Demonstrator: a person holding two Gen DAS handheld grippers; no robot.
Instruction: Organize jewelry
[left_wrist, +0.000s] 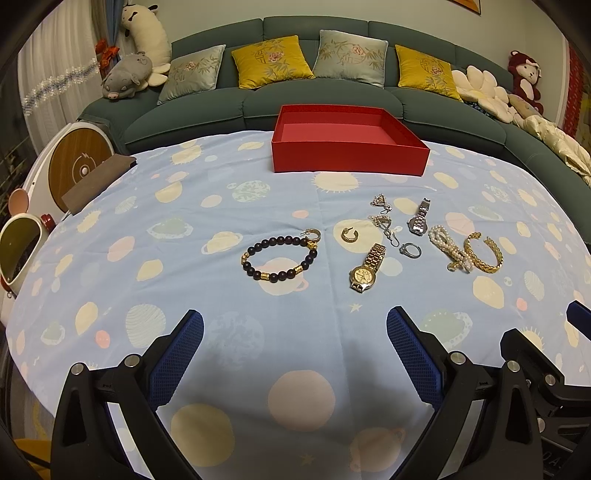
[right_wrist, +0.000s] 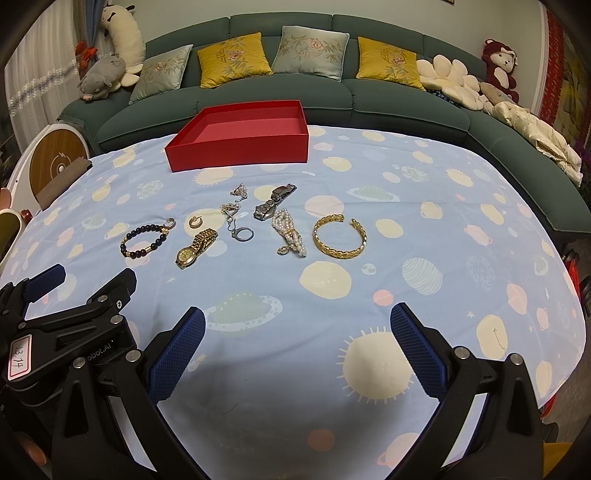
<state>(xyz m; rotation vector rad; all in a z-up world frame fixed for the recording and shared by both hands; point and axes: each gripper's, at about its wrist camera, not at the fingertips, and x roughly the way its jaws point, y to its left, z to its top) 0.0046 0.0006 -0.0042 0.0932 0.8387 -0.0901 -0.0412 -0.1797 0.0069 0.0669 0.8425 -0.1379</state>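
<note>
Planet-print tablecloth (left_wrist: 184, 258) before green sofa (left_wrist: 207, 110)

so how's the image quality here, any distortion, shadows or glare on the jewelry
Left wrist view: strong fisheye bends the sofa and tablecloth edge, dark vignette in the corners, soft shadow under the open left tongs. Right wrist view: same bending, shadow below the open right tongs, small glints on the gold bangle, jewelry otherwise sharp.
</note>
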